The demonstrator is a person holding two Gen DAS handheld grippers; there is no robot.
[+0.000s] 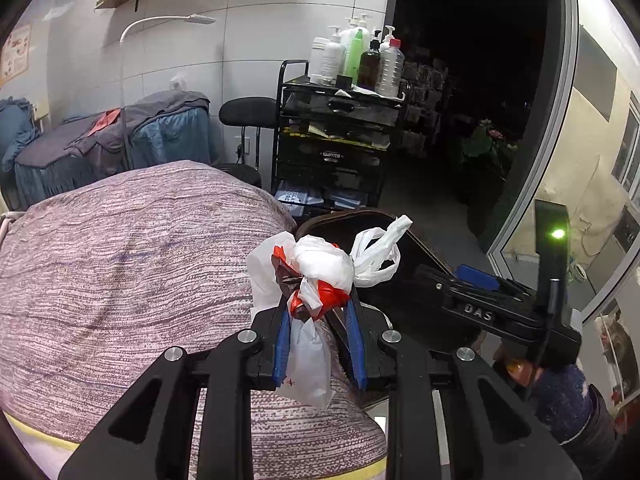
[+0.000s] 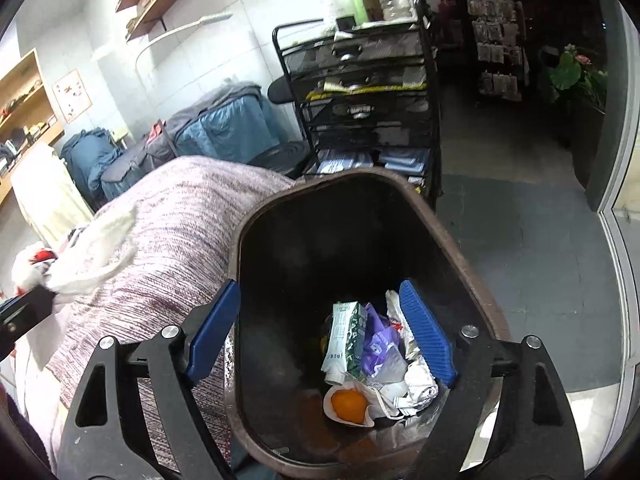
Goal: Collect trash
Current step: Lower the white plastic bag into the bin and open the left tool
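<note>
The left gripper (image 1: pixel 318 322) has its jaws clamped on a knotted bundle of white and red plastic bags (image 1: pixel 316 276), held up above the bed's mottled pink blanket (image 1: pixel 132 248), just beside the rim of a dark brown trash bin (image 2: pixel 436 216). The right gripper (image 2: pixel 324 328) hangs over the mouth of that bin with its jaws spread wide and nothing between them. At the bottom of the bin lie a green and white carton (image 2: pixel 346 340), a purple wrapper (image 2: pixel 380 344), crumpled paper (image 2: pixel 418 384) and an orange (image 2: pixel 350 406). Beyond the bin stands a black mesh drawer cart (image 2: pixel 364 96) topped with bottles.
</note>
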